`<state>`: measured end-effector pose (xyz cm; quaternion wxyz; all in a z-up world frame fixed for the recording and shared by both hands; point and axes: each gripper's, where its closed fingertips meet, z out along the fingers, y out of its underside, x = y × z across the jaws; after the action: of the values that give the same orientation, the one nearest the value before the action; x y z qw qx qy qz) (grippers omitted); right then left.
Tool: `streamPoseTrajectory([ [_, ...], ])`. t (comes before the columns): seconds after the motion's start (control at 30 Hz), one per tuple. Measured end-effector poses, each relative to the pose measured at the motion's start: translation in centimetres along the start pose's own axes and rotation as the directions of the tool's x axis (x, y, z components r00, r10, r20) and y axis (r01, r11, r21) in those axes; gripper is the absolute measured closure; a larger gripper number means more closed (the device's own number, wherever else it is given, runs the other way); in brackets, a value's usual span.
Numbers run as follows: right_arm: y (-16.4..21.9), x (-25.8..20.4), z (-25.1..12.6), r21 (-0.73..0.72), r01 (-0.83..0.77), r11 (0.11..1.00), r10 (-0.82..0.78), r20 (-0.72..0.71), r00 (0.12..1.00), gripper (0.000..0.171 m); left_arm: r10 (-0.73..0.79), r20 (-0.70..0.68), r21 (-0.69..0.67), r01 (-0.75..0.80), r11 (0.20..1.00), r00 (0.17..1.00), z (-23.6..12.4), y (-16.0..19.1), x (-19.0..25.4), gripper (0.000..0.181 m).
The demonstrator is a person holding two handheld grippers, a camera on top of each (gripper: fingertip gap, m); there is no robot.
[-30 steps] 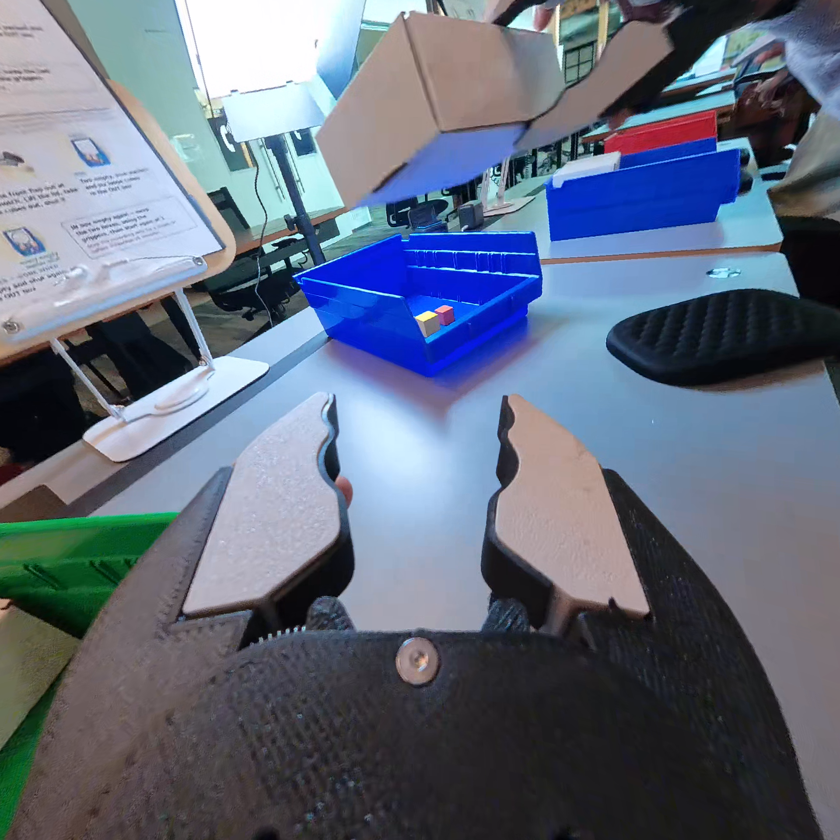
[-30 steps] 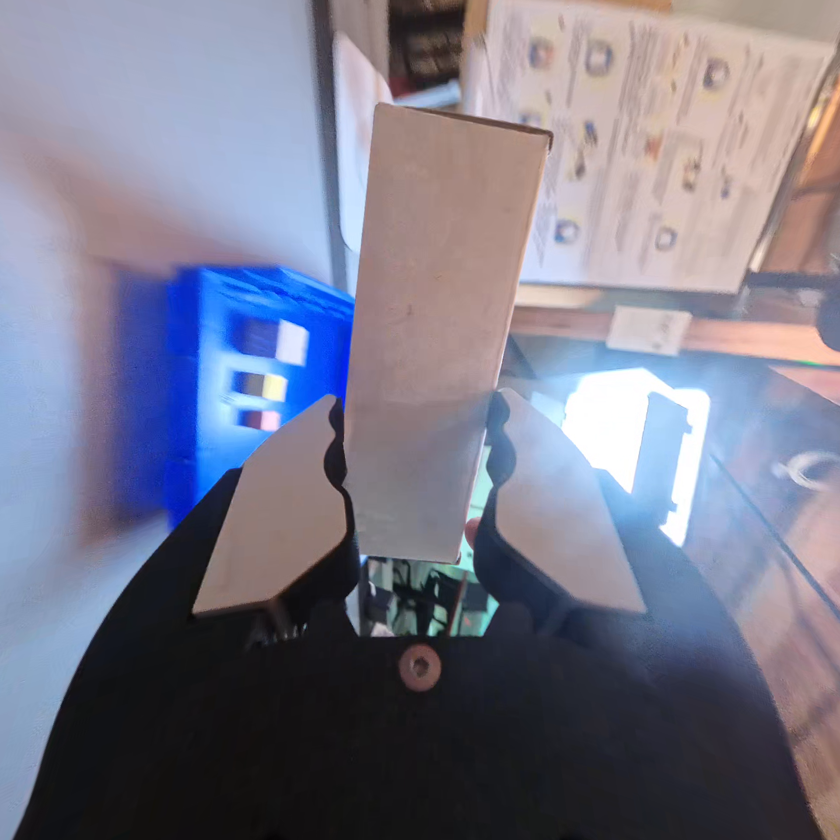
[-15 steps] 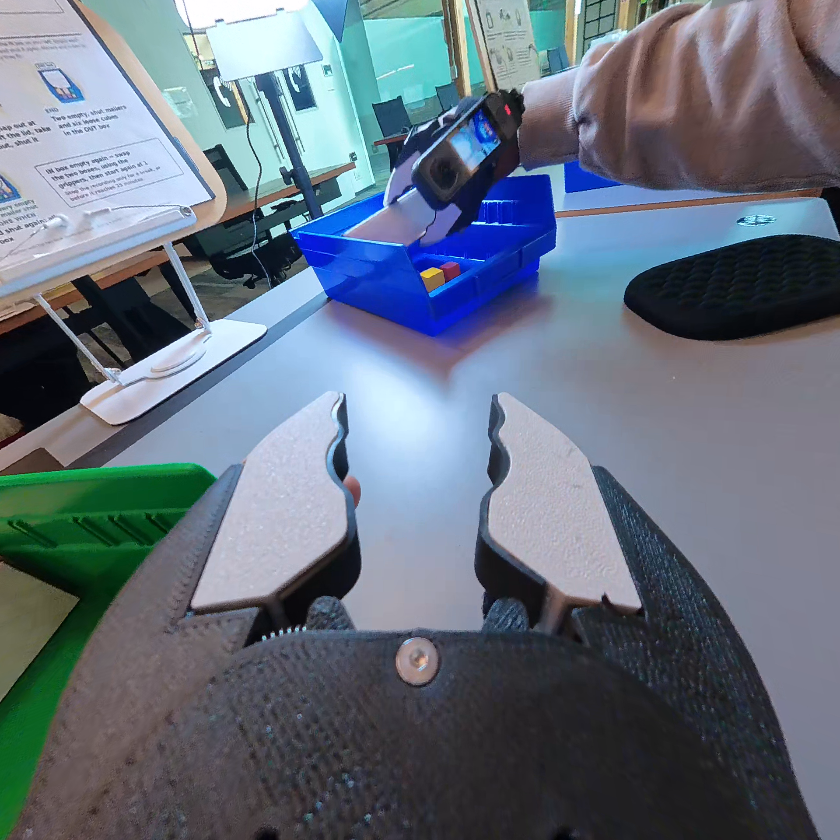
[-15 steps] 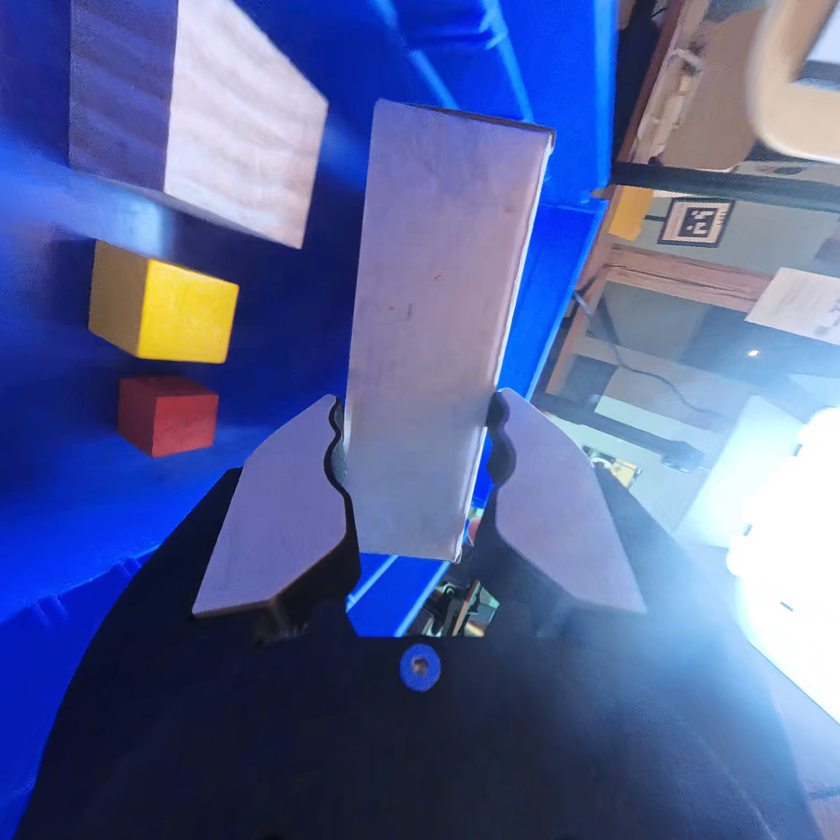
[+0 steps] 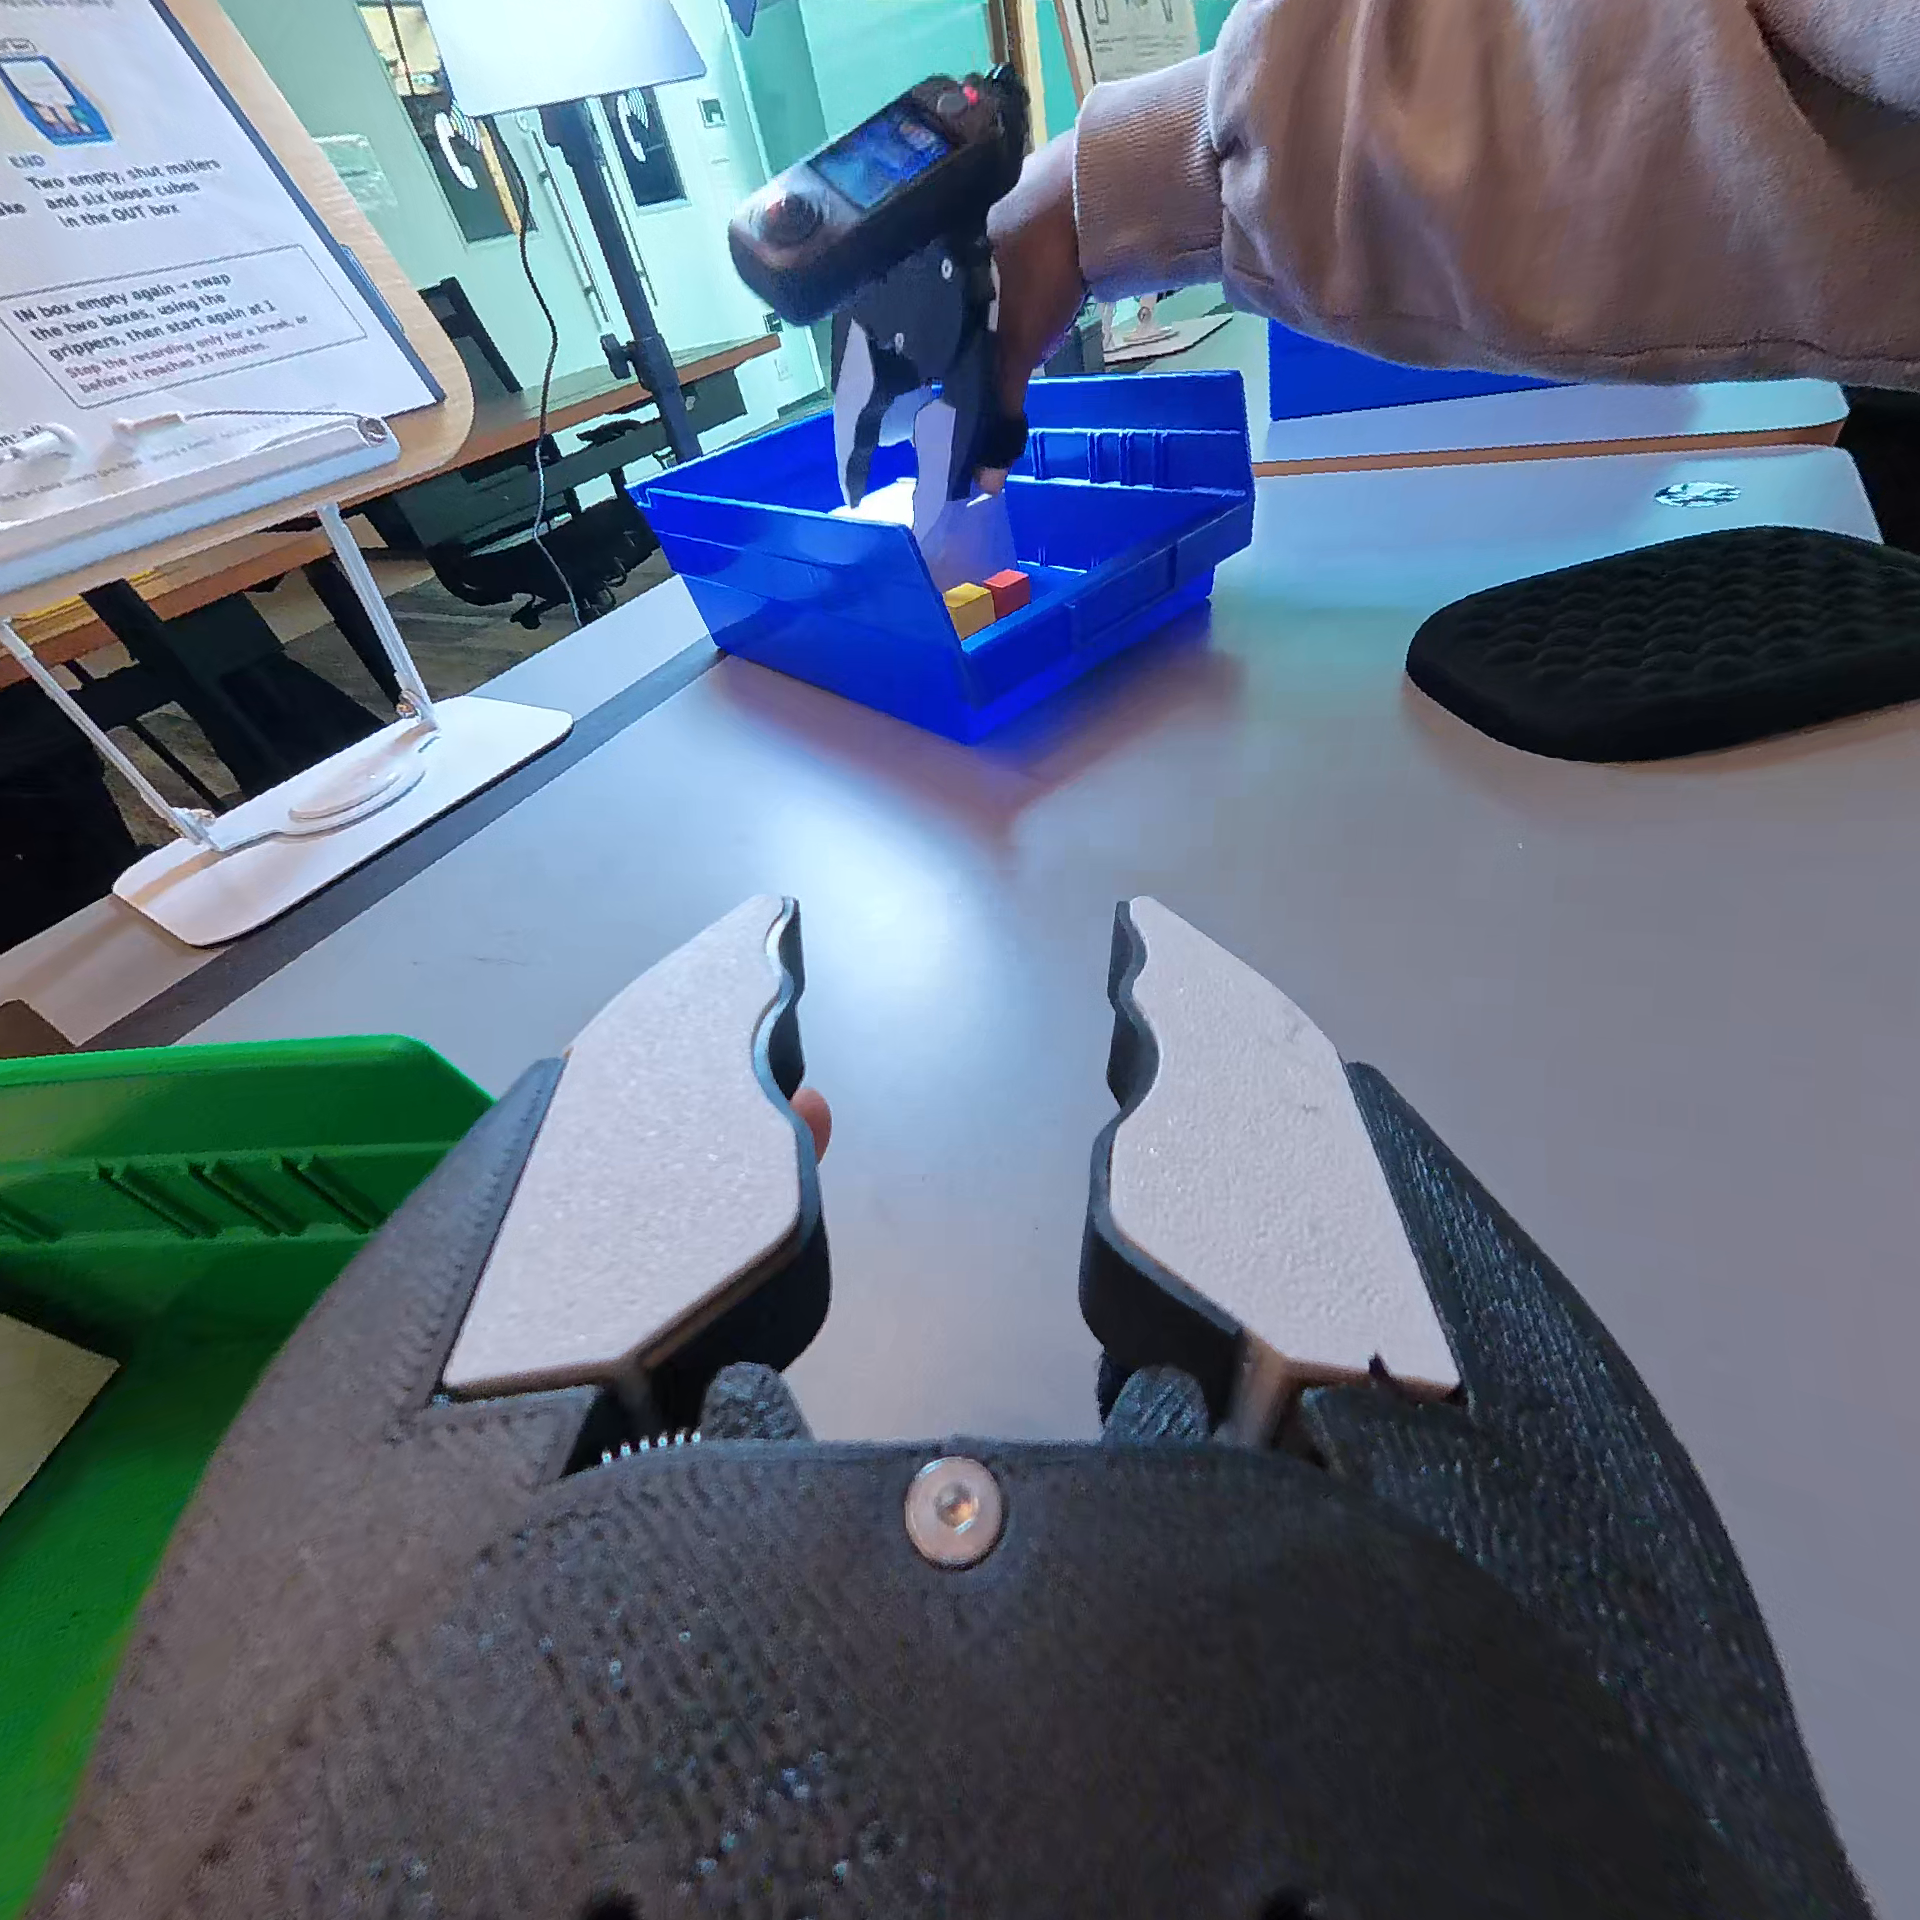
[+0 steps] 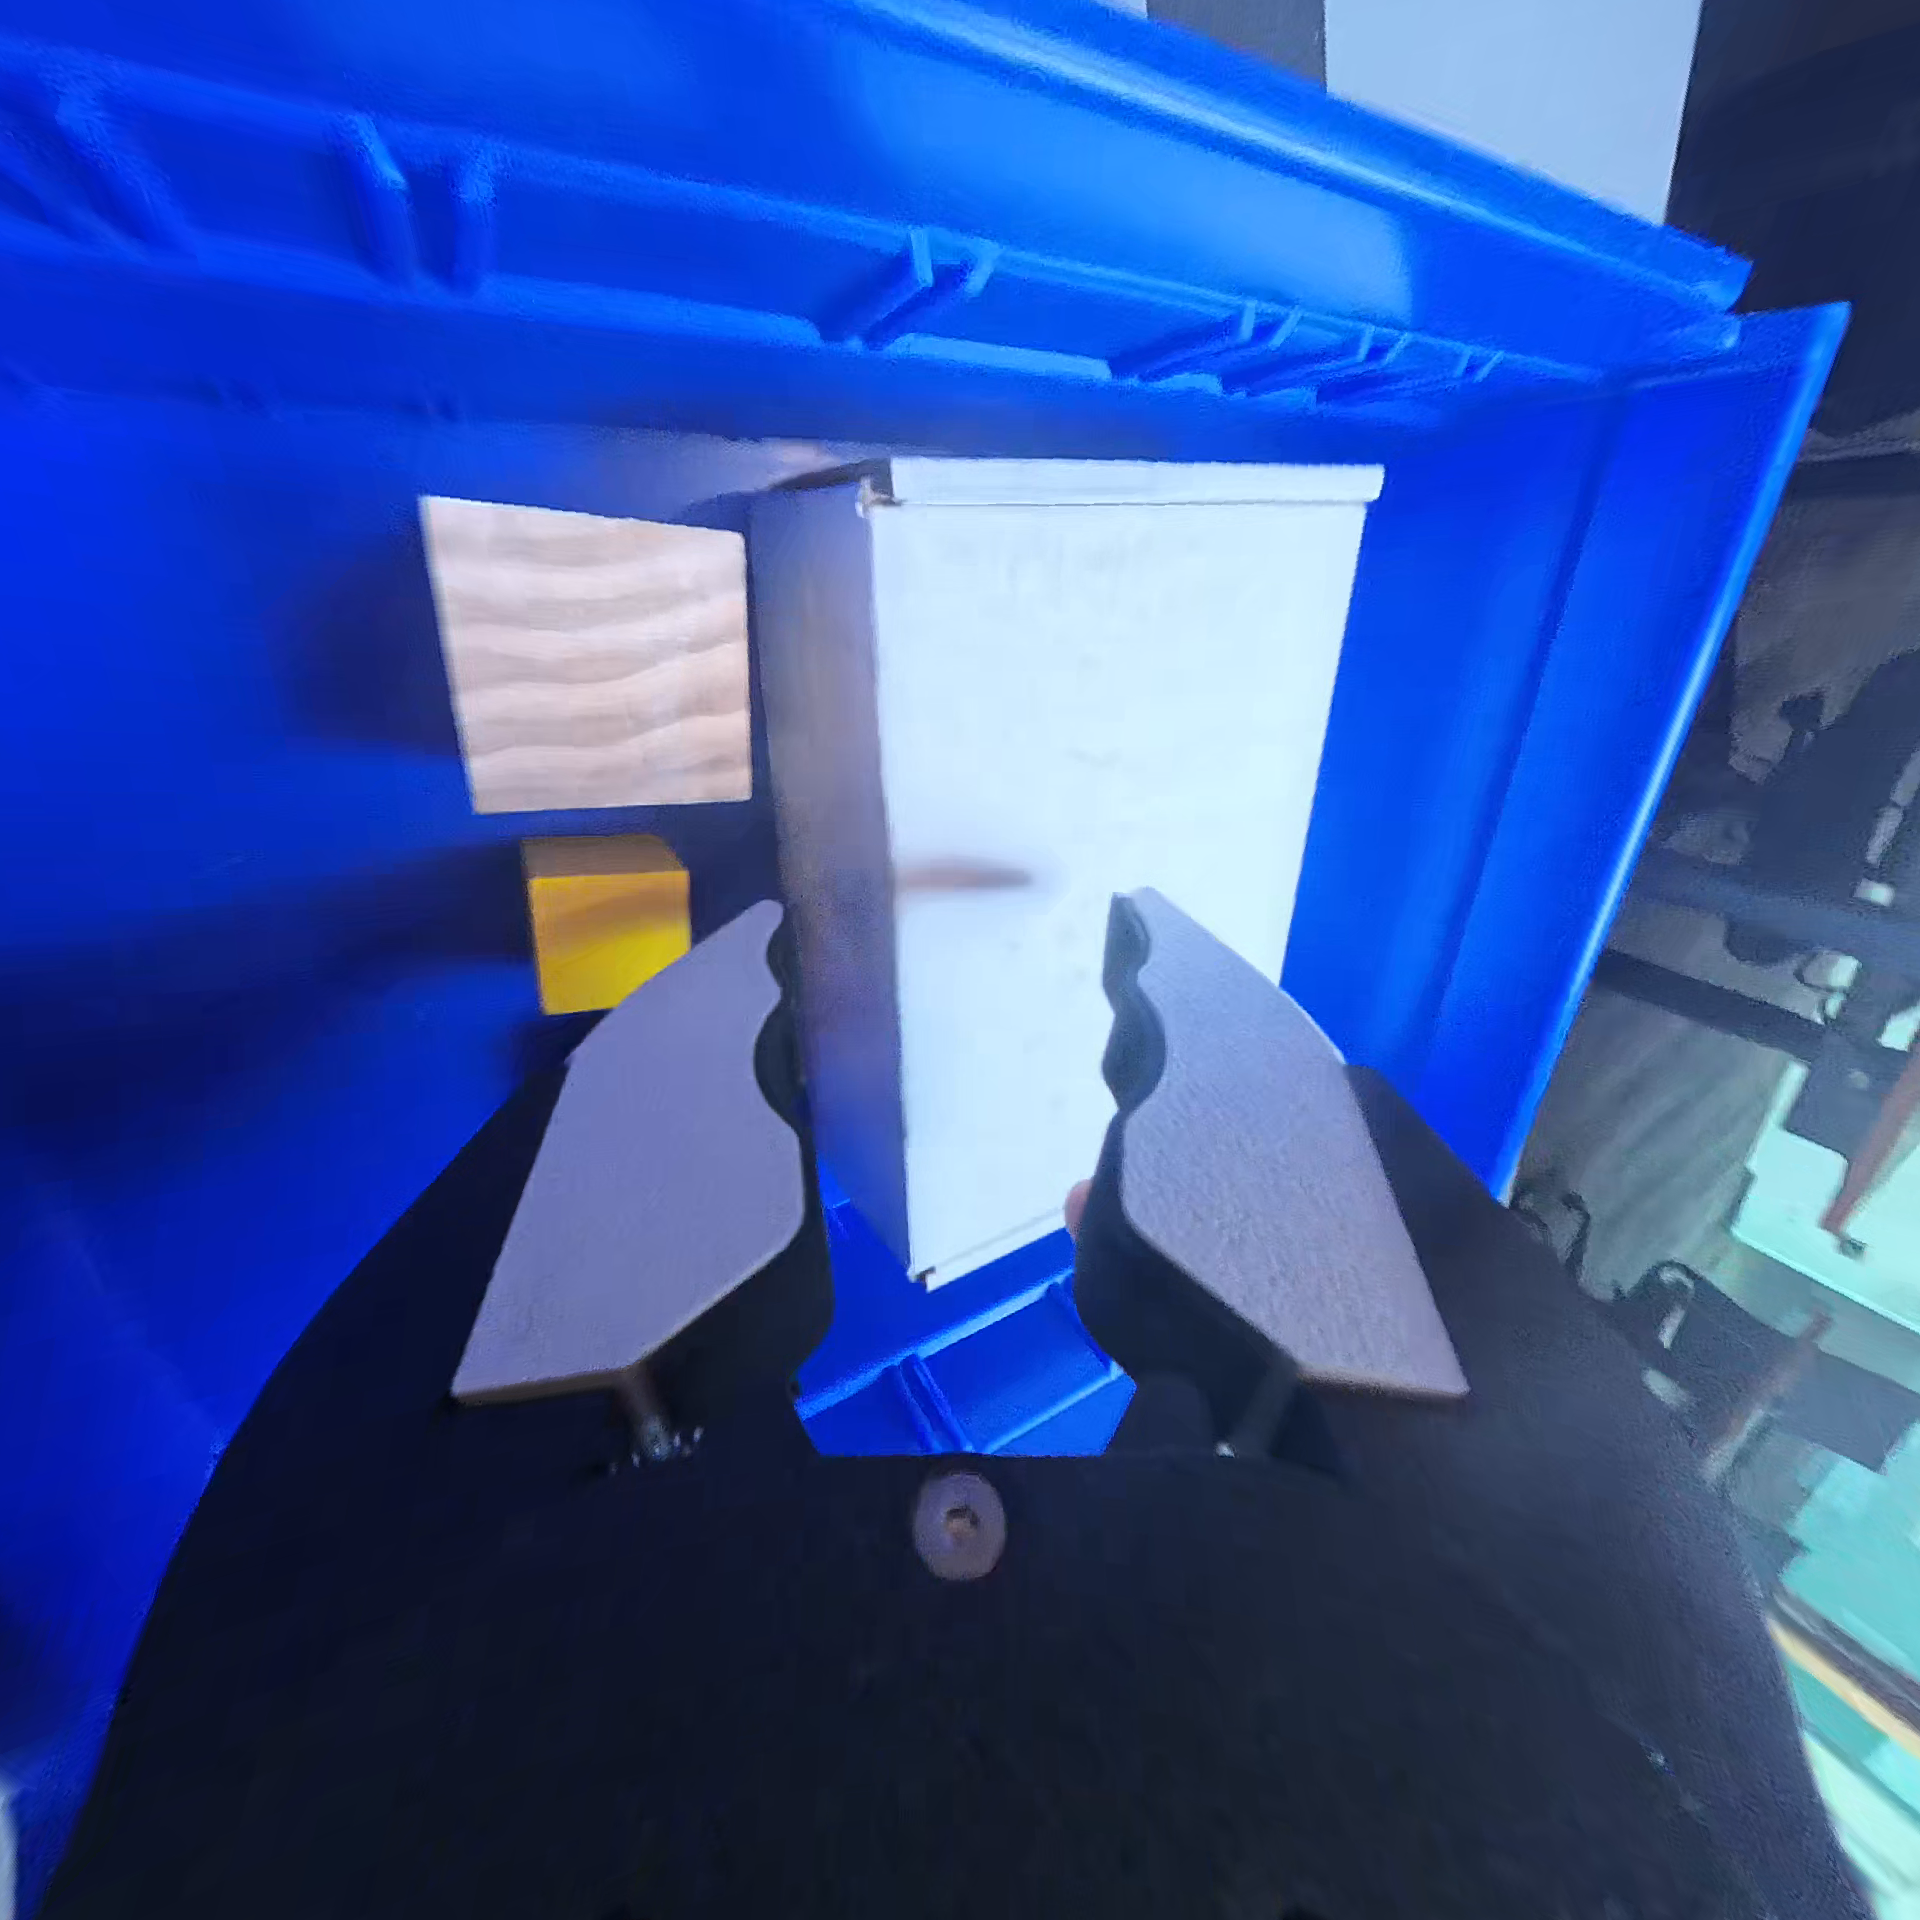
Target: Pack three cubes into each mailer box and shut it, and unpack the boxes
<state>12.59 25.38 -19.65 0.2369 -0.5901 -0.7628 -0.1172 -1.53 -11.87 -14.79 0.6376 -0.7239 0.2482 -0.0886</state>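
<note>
My right gripper (image 6: 948, 914) points down into the blue bin (image 6: 1039, 208). The cardboard mailer box (image 6: 1091, 727) stands on end in the bin between its fingers, turned so that two of its faces show. It looks loose between the open jaws. A large plain wooden cube (image 6: 592, 655) and a yellow cube (image 6: 608, 920) lie left of the box. In the left wrist view the right gripper (image 5: 899, 478) hangs over the bin (image 5: 831, 592), with the yellow cube (image 5: 966, 606) and a red cube (image 5: 1006, 590) inside. My left gripper (image 5: 956, 935) is open and empty above the table (image 5: 1351, 987).
A green bin (image 5: 208, 1174) sits at the near left, beside my left gripper. A document stand (image 5: 156, 260) with a white base (image 5: 343, 800) stands at the left edge. A black pad (image 5: 1683, 644) lies at the right. Another blue bin (image 5: 1403, 374) stands behind. The tips of one gripper are about 40 cm away from the tips of the other. The large plain wooden cube (image 6: 592, 655) lies some 5 cm from my right tips, 35 cm from my left tips.
My right gripper carried the mailer box down into the blue bin and swung upright. The box has turned between the fingers. My left gripper has hardly moved.
</note>
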Motion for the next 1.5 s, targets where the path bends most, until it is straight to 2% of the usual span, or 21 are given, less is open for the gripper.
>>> streamPoseTrajectory([
  [0.07,0.6,1.2,1.3,-0.066,-0.003,0.998,-0.002,-0.078,0.997,0.134,0.004,0.007,-0.003,-0.004,1.0,1.0,0.0,0.1,-0.1,0.125],
  [0.1,0.8,1.8,1.7,-0.083,-0.011,0.996,0.001,-0.113,0.994,0.136,0.008,0.011,-0.004,-0.008,1.0,1.0,-0.1,0.1,-0.2,0.125],
  [0.13,0.7,1.9,1.7,-0.076,-0.034,0.997,0.025,-0.117,0.993,0.135,0.012,0.015,-0.006,-0.012,1.0,1.0,-0.1,0.1,-0.3,0.125],
  [0.23,0.3,2.2,0.9,-0.038,-0.127,0.991,0.121,-0.135,0.983,0.114,-0.004,0.021,-0.006,0.005,1.0,1.0,-0.4,0.1,-0.6,0.125],
  [0.3,-1.3,2.0,-1.1,0.082,-0.182,0.98,0.193,-0.149,0.97,0.113,-0.02,0.023,-0.01,0.02,1.0,1.0,-0.6,-0.1,-1.0,0.124],
  [0.37,-3.7,1.0,-4.2,0.265,-0.237,0.935,0.279,-0.132,0.951,0.114,-0.038,0.029,-0.018,0.039,0.999,0.999,-1.2,-0.6,-1.7,0.124],
  [0.43,-6.3,-1.3,-7.9,0.457,-0.3,0.837,0.355,-0.039,0.934,0.115,-0.033,0.066,-0.029,0.035,0.999,0.997,-2.3,-1.6,-3.3,0.123],
  [0.5,-8.6,-4.8,-11.7,0.611,-0.384,0.692,0.394,0.125,0.911,0.117,-0.005,0.132,-0.053,0.012,0.999,0.991,-3.9,-2.7,-6.0,0.124],
  [0.57,-10.2,-8.9,-14.6,0.681,-0.488,0.545,0.367,0.33,0.87,0.118,0.013,0.165,-0.131,0.009,0.991,0.986,-5.7,-3.2,-8.9,0.123],
  [0.63,-11.1,-13.0,-16.4,0.672,-0.587,0.452,0.31,0.498,0.81,0.118,0.058,0.196,-0.279,-0.002,0.96,0.979,-7.2,-2.6,-12.5,0.115],
  [0.73,-11.9,-17.4,-17.8,0.664,-0.642,0.384,0.24,0.6,0.763,0.117,0.115,0.191,-0.506,-0.002,0.862,0.975,-8.4,-0.1,-18.5,0.102],
  [0.83,-12.5,-19.8,-18.2,0.688,-0.635,0.352,0.189,0.612,0.768,0.117,0.068,0.113,-0.714,0.033,0.7,0.991,-8.6,4.7,-23.2,0.087],
  [0.87,-12.7,-20.2,-18.0,0.704,-0.619,0.349,0.179,0.598,0.781,0.117,0.017,0.082,-0.763,0.052,0.644,0.996,-8.6,6.2,-24.0,0.082],
  [1.0,-12.6,-21.9,-16.6,0.709,-0.613,0.348,0.136,0.609,0.781,0.12,-0.007,0.01,-0.91,0.012,0.415,1.0,-8.9,10.5,-27.8,0.068],
  [1.1,-12.1,-22.5,-15.8,0.701,-0.609,0.371,0.13,0.61,0.781,0.122,-0.032,-0.017,-0.959,-0.007,0.284,0.999,-8.9,12.3,-29.4,0.062],
  [1.2,-11.8,-22.7,-15.5,0.7,-0.607,0.377,0.124,0.611,0.782,0.124,-0.084,-0.05,-0.978,-0.032,0.205,0.995,-8.6,13.6,-29.3,0.064],
  [1.27,-11.7,-22.7,-15.5,0.695,-0.613,0.375,0.113,0.623,0.774,0.124,-0.041,-0.091,-0.985,-0.084,0.151,0.995,-8.6,14.2,-29.6,0.064],
  [1.4,-11.6,-22.8,-15.5,0.703,-0.598,0.385,0.105,0.611,0.785,0.126,0.038,-0.142,-0.987,-0.145,0.072,0.989,-9.0,14.5,-29.4,0.064],
  [1.5,-11.4,-23.0,-15.7,0.714,-0.579,0.393,0.096,0.595,0.798,0.127,0.009,-0.192,-0.979,-0.192,0.069,0.981,-9.5,13.9,-27.2,0.064],
])
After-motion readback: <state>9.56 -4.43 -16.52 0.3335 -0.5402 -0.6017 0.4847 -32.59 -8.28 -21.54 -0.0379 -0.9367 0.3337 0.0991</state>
